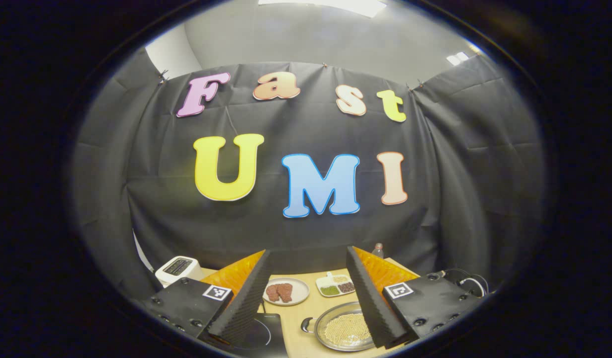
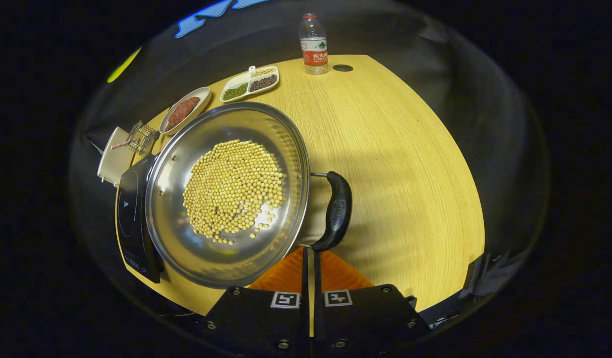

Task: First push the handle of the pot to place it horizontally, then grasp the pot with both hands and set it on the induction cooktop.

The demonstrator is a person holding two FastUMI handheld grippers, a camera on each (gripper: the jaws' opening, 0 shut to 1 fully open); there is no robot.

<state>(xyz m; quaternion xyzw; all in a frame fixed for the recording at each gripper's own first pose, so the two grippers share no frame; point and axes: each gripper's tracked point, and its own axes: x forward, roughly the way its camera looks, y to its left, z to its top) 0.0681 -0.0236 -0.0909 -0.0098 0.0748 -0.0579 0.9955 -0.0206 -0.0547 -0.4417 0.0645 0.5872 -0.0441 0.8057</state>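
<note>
- step in hand: pushing the pot [image 2: 226,194] handle [image 2: 335,211]; right hand-held gripper [image 2: 309,263], jaws closed and empty, seems just touching it.
- left hand-held gripper [image 1: 308,298] hangs wide open, empty.
- next: nudge the handle level.

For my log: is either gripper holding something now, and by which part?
Nothing is held. The left gripper is open in the air; the right gripper is shut, tips by the pot handle.

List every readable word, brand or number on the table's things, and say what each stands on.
Nothing here can be quoted with confidence.
Bottle label: print too small to read.
Pot handle: embossed mark, blurred.
Induction cooktop: small marks near its edge, too small to read.
White appliance panel: blurred.
</note>
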